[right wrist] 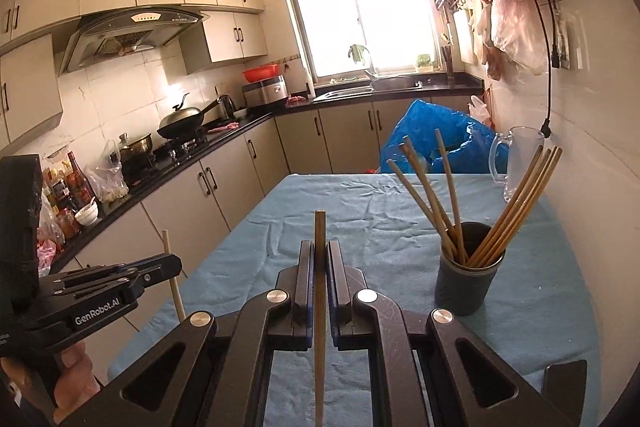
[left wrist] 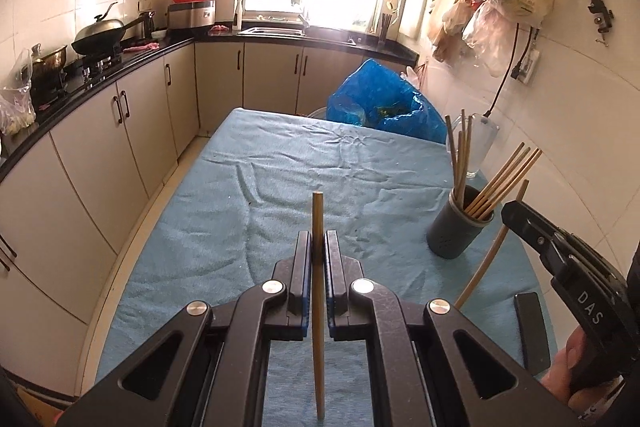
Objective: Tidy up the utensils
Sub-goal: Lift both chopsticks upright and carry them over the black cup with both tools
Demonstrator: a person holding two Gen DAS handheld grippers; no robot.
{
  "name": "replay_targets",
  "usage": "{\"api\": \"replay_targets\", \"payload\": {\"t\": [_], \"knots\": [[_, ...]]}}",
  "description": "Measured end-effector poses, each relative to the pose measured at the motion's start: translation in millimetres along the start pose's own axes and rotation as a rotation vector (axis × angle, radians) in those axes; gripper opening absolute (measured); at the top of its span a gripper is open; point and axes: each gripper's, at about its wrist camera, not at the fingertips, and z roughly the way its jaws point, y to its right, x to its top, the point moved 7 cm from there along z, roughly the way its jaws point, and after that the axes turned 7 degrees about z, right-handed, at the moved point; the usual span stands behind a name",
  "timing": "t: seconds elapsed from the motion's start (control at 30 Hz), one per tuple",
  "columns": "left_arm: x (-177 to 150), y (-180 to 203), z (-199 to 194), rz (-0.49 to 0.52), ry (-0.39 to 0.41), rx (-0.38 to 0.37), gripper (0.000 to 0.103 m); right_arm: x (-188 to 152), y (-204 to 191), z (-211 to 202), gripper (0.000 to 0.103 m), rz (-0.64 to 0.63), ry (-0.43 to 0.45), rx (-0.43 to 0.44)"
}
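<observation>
My left gripper (left wrist: 318, 239) is shut on a pale wooden chopstick (left wrist: 318, 211) that stands upright between its pads, above the blue cloth of the table (left wrist: 260, 195). My right gripper (right wrist: 319, 251) is shut on a darker chopstick (right wrist: 319, 227), also upright. A grey holder cup (right wrist: 466, 283) with several chopsticks fanned out stands just right of it. In the left wrist view the right gripper (left wrist: 507, 213) hovers beside the holder (left wrist: 456, 231) with its chopstick (left wrist: 485, 263) slanting down. In the right wrist view the left gripper (right wrist: 178, 263) is at the left edge with its chopstick (right wrist: 176, 293).
A glass mug (right wrist: 520, 163) stands behind the holder near the tiled wall. A blue plastic bag (right wrist: 432, 131) sits at the table's far end. A flat black object (left wrist: 530, 331) lies on the cloth at the near right. Kitchen cabinets and a counter (left wrist: 120, 67) run along the left.
</observation>
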Motion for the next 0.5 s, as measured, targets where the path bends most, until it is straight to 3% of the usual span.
{"api": "replay_targets", "payload": {"t": [0.5], "knots": [[6,19,-5,0.025,0.016,-0.008,0.006,7,24,-21,0.006,0.050,0.049,-0.028]]}}
